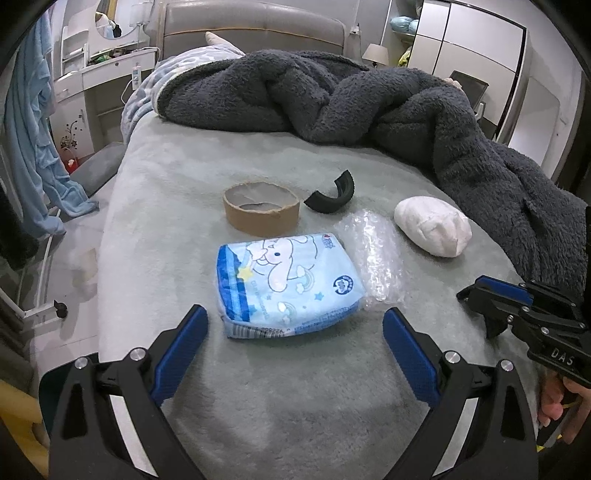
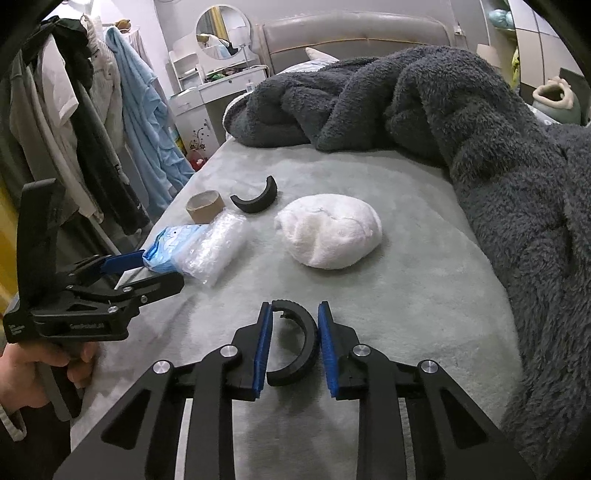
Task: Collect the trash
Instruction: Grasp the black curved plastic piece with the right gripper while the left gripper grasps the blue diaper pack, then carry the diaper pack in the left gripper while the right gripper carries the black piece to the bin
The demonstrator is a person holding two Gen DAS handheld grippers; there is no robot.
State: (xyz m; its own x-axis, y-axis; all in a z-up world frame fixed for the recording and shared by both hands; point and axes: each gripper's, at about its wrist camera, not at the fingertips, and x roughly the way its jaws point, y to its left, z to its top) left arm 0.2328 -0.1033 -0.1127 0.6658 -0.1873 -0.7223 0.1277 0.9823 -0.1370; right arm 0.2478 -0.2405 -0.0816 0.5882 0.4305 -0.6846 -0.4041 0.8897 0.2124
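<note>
Trash lies on a grey bed [image 1: 295, 398]: a blue cartoon-print tissue pack [image 1: 284, 284], clear bubble wrap [image 1: 373, 254], a cardboard tape core [image 1: 261, 212], a black curved piece [image 1: 330, 195] and a white wad [image 1: 432, 230]. My left gripper [image 1: 295, 312] is open wide, a finger on each side of the pack's near end, not touching it. In the right wrist view my right gripper [image 2: 295, 343] is shut on a second black half-ring [image 2: 301, 345], just above the bed in front of the white wad [image 2: 330, 230]. The left gripper [image 2: 162, 267] shows at the left edge there.
A bunched dark grey fleece blanket [image 1: 369, 96] covers the back and right side of the bed. The bed's left edge drops to the floor beside a rack of hanging clothes [image 2: 74, 129]. A white dresser with a round mirror [image 2: 221, 33] stands by the headboard.
</note>
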